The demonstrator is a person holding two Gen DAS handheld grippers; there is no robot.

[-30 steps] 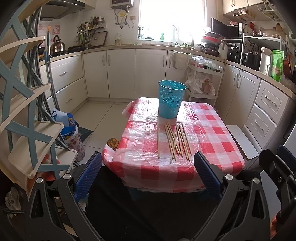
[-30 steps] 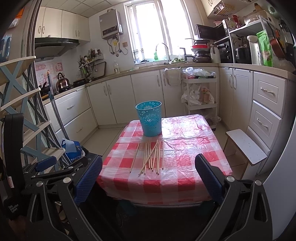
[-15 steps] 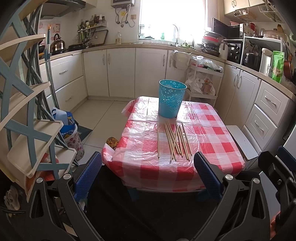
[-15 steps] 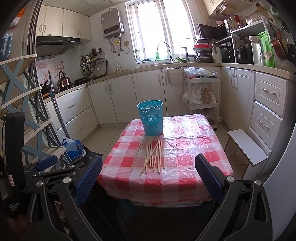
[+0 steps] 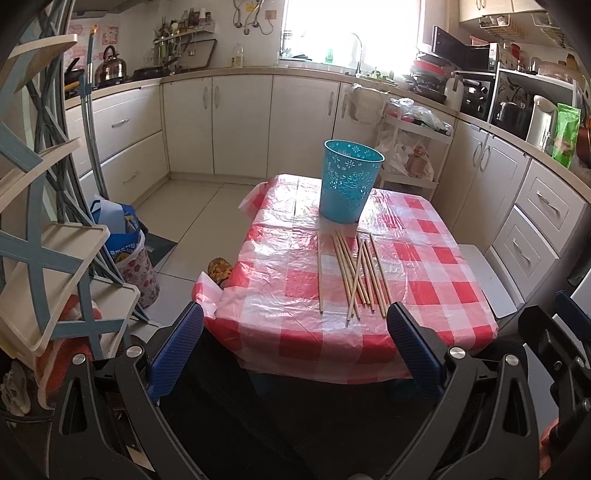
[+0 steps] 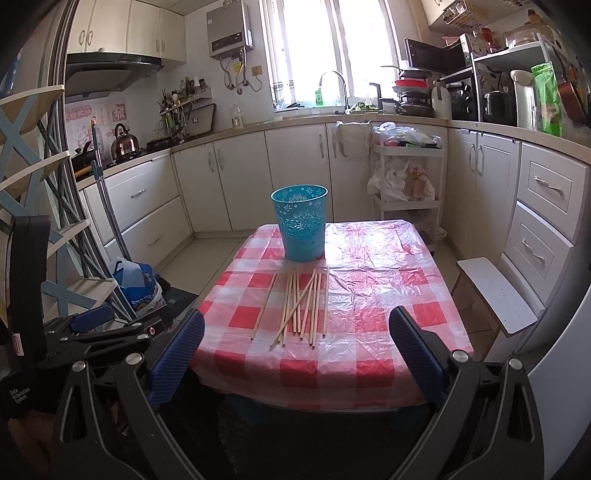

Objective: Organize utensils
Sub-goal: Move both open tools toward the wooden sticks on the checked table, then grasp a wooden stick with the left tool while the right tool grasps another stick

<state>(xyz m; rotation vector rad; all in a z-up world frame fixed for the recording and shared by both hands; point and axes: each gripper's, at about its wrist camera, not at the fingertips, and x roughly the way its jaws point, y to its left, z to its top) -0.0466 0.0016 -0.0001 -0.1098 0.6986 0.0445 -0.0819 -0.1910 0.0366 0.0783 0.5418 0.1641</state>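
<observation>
Left gripper (image 5: 295, 350): blue-padded fingers (image 5: 177, 350) spread wide, holding nothing, short of the near edge of the tabletop (image 5: 424, 295).

Right gripper (image 6: 295, 354): fingers (image 6: 415, 350) likewise wide apart and empty, also short of the near edge.

Chopsticks (image 5: 354, 273): a loose group of pale wooden sticks lying flat on the red-and-white checked cover, mid-tabletop, running near to far. One lies apart on the left side of the group; one crosses the others at a slant. Far ends reach close to the bin.

Bin (image 5: 349, 184): teal plastic, perforated flower pattern, upright toward the far edge of the tabletop, just beyond the chopsticks. Its inside cannot be seen from either view.

Left wrist view only: part of the right gripper at the right border; a tiered rack (image 5: 55, 258) close at left; a blue bag (image 5: 122, 236) on the floor beside the rack.

Right wrist view only: the left gripper body at lower left; a white stool (image 6: 495, 291) off the right edge of the tabletop; a wall-mounted water heater (image 6: 229, 27) above the far counter.
</observation>
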